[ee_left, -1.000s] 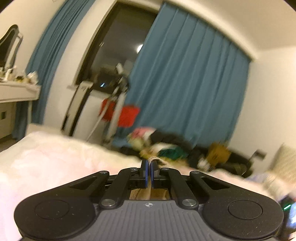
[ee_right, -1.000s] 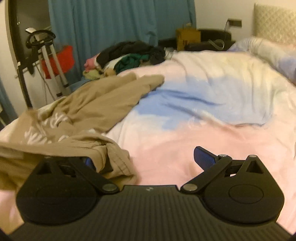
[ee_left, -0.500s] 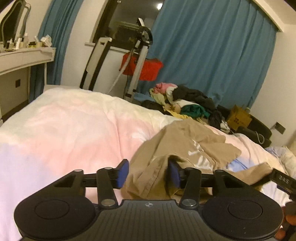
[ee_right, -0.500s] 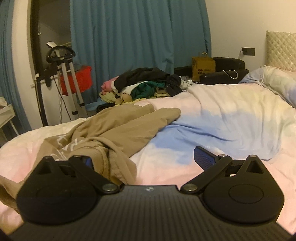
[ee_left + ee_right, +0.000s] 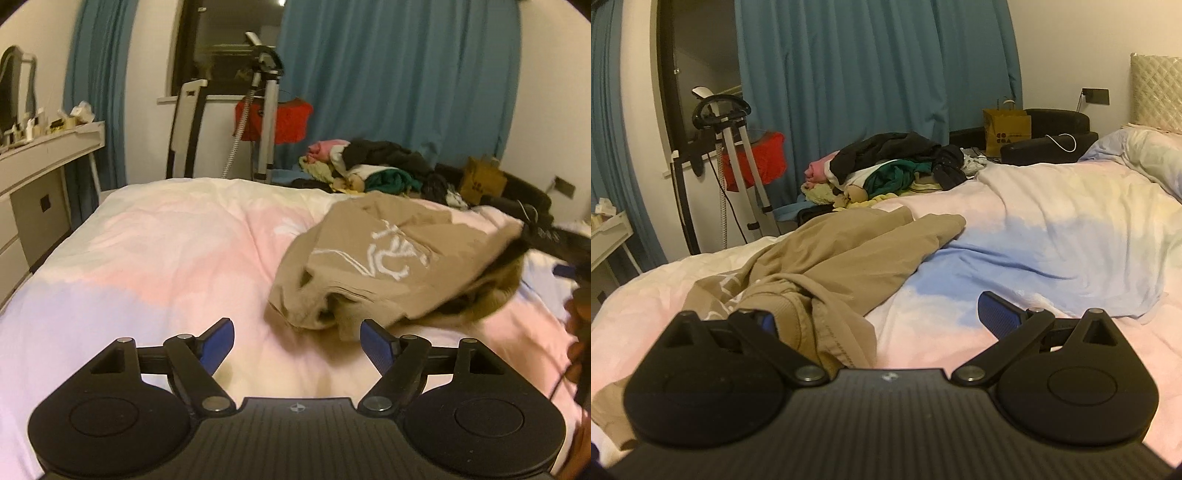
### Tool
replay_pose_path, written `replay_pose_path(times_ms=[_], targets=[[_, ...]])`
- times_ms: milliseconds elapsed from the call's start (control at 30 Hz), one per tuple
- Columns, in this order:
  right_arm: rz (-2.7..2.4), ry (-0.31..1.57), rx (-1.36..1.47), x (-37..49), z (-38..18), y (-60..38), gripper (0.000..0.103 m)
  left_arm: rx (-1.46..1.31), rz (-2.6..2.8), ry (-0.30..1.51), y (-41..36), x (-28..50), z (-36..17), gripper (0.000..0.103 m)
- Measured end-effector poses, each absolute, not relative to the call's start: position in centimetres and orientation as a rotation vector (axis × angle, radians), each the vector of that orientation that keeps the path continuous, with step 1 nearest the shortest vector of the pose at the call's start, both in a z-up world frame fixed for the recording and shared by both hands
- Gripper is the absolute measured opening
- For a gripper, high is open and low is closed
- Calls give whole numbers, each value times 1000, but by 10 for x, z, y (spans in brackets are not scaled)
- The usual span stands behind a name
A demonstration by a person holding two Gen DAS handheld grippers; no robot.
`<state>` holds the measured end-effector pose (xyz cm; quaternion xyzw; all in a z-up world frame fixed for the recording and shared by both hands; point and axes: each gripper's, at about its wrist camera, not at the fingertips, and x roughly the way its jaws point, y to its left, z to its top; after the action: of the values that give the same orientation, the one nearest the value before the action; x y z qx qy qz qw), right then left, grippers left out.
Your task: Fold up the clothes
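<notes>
A tan garment with white lettering (image 5: 388, 266) lies crumpled on the pink and blue duvet (image 5: 166, 258). My left gripper (image 5: 297, 341) is open and empty, just in front of the garment's near edge, above the duvet. In the right wrist view the same tan garment (image 5: 842, 266) spreads left of centre. My right gripper (image 5: 879, 317) is open wide; a fold of the garment drapes between its fingers against the left fingertip (image 5: 768, 323). The right gripper's body shows at the left wrist view's right edge (image 5: 561, 247), under the raised cloth.
A heap of mixed clothes (image 5: 886, 166) sits beyond the bed's far edge before blue curtains (image 5: 868, 74). An exercise machine (image 5: 262, 110) and a white dresser (image 5: 37, 177) stand left. A headboard (image 5: 1156, 96) and pillows are at right.
My left gripper was shut a second ago; it has opened, released the tan garment and drawn back from it. My right gripper has stayed open with cloth draped in it and lifted slightly.
</notes>
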<state>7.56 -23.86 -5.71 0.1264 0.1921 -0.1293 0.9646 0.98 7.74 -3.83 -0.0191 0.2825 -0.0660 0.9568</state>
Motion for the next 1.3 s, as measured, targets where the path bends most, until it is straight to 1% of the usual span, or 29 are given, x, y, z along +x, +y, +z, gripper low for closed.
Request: replay_pose_path(times_ms=[67, 133, 333, 400, 500, 633, 733, 767, 833, 900, 1000, 1100, 1200, 1300], targets=[[-255, 388, 260, 76, -56, -238, 103, 26, -168, 554, 64, 8, -38, 78], [-250, 388, 267, 76, -56, -239, 103, 110, -197, 532, 46, 8, -40, 82], [-272, 382, 269, 72, -56, -243, 103, 464, -133, 452, -17, 28, -74, 82], [-280, 388, 263, 72, -58, -244, 103, 530, -58, 450, -27, 43, -86, 81], [-305, 417, 257, 73, -66, -248, 103, 398, 60, 457, -6, 55, -79, 80], [-302, 494, 285, 76, -83, -256, 103, 105, 167, 439, 41, 57, -58, 85], [-308, 590, 179, 88, -102, -245, 103, -54, 164, 477, 63, 57, -51, 88], [-314, 626, 142, 92, -109, -242, 103, -91, 161, 499, 67, 57, -53, 88], [-325, 680, 168, 92, -120, -242, 103, -136, 152, 533, 70, 57, -55, 88], [-357, 664, 220, 84, -118, -248, 103, -149, 134, 529, 72, 51, -53, 88], [-387, 555, 213, 70, -96, -246, 103, -141, 124, 469, 75, 39, -40, 88], [-369, 410, 134, 56, -46, -234, 103, -198, 143, 379, 84, 25, -10, 88], [-292, 245, 77, 42, 21, -224, 103, -324, 160, 297, 103, 18, 40, 88], [-236, 99, -3, 29, 98, -216, 103, -406, 156, 222, 116, 16, 106, 88]])
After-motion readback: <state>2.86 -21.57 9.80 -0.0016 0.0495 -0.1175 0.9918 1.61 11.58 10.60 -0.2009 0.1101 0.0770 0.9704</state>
